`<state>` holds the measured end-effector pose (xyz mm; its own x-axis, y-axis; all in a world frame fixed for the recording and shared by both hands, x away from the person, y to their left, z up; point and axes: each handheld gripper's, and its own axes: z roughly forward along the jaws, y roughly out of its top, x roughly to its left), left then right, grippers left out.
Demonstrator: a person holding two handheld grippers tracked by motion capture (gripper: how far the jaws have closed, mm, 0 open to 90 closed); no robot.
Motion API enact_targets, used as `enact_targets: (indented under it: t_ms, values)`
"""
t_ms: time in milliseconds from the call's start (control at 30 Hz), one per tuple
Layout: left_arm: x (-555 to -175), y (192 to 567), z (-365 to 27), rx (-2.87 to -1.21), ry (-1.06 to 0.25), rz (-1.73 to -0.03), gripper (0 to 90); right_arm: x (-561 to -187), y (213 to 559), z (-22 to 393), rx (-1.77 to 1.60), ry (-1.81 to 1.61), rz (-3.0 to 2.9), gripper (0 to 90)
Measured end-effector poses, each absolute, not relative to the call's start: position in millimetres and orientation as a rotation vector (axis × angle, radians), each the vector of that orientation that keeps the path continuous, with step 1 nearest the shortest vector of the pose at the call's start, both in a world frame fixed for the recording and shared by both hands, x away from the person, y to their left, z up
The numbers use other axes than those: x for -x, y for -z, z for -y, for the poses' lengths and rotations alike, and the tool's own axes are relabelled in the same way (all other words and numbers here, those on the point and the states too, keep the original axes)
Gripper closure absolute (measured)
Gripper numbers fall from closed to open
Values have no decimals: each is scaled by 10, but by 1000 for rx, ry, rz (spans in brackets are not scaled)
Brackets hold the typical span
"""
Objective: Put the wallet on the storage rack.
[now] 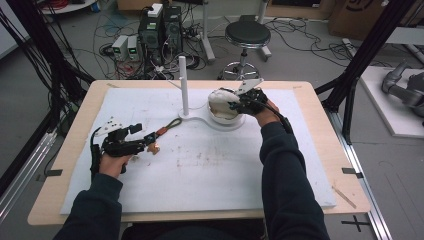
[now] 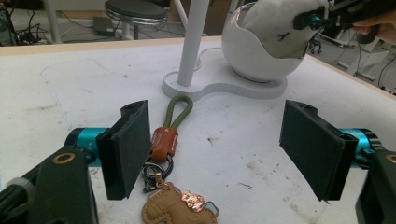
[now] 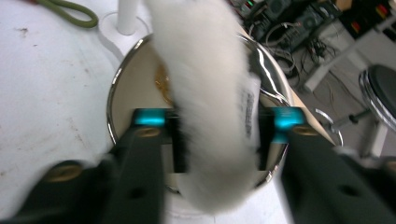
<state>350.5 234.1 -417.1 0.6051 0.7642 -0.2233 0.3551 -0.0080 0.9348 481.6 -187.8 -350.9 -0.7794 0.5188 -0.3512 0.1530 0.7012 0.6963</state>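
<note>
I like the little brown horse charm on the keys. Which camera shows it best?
The left gripper view: the horse charm lies close up and sharp, just below the open left gripper. The high view shows it as a tiny brown speck. The right gripper view catches the keychain's green loop.

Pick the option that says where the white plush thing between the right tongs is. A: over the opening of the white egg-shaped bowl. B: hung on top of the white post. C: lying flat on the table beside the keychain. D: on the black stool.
A: in the right gripper view the white plush thing sits between the right tongs directly above the bowl, whose rim shows around it.
</note>
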Motion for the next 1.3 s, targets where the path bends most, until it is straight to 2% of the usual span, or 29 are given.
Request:
enact_targets:
  t_ms: [33,67,333,433,467,567,900,1033,1300]
  values:
    - [-3505,4170,-2345,-1610,-418,-956,248,-4810,3495,1898,-544,-908,-2369,528]
    - [-3505,4170,-2345,-1610,-418,-956,248,-4802,3477,1926,-572,-927,-2367,504]
    - [-3503,4165,-2352,-1599,-418,-959,248,-4571,3216,2264,-719,-1090,-2313,420]
    - [-3501,4163,-2360,-1598,-421,-959,248,-4472,3186,2369,-765,-1107,-2273,419]
    - [-3503,4163,-2359,-1594,-419,-960,248,-4366,3201,2502,-830,-1128,-2261,378]
    - [-3504,4163,-2358,-1591,-421,-960,248,-4212,3277,2665,-867,-1175,-2221,368]
    - [-3500,4153,-2368,-1562,-425,-973,204,-3720,3772,3050,-999,-1155,-2099,230]
    - [-3495,4149,-2363,-1572,-448,-971,204,-3655,3883,3116,-1024,-1151,-2079,222]
    - [-3498,4155,-2356,-1602,-485,-988,204,-3633,3878,3134,-1018,-1161,-2063,222]
